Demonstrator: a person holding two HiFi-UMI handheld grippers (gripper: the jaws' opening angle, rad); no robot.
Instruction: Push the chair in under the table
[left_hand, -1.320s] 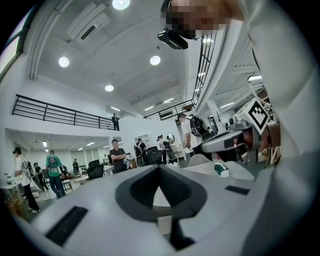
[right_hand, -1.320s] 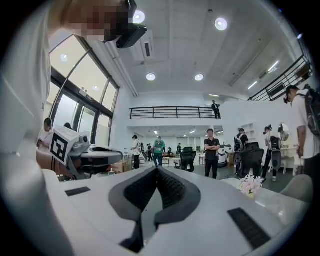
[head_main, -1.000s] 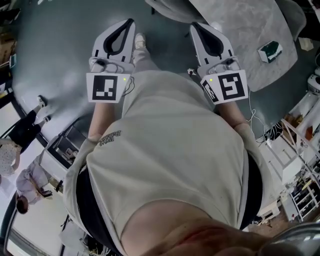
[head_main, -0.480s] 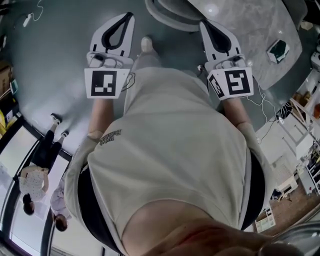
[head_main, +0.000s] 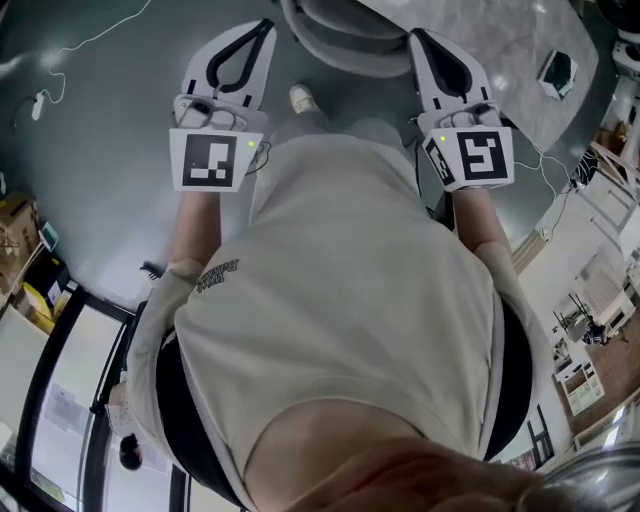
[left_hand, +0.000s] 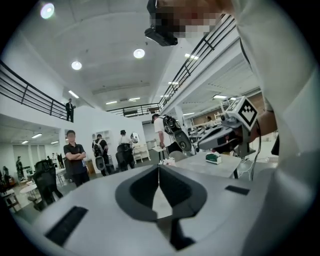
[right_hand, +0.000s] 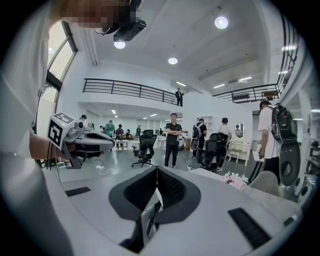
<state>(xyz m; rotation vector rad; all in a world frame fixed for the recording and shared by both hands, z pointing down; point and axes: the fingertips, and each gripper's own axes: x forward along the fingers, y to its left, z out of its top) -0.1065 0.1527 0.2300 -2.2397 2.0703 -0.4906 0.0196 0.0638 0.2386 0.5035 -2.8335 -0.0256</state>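
Observation:
The grey chair (head_main: 338, 38) shows at the top of the head view, just past my two grippers, with its curved seat between their tips. Behind it lies the grey marbled table (head_main: 495, 45). My left gripper (head_main: 264, 26) is shut and empty, left of the chair. On the chair's right my right gripper (head_main: 416, 36) is shut and empty too. Neither visibly touches the chair. In the left gripper view the jaws (left_hand: 159, 168) meet in a line, with the table (left_hand: 210, 167) beyond. The right gripper view shows shut jaws (right_hand: 157, 169) and the chair's back (right_hand: 272, 183) at right.
A small green and white box (head_main: 557, 72) lies on the table and pale flowers (right_hand: 234, 180) lie near its edge. Cables (head_main: 70, 50) trail over the floor at left. Several people (right_hand: 173, 137) and office chairs (right_hand: 145, 147) stand across the hall. Shelving (head_main: 590, 330) stands at right.
The head view has swung round: the chair and table have slid from the upper right toward the top centre, between the gripper tips. The people at the left edge have dropped out of view.

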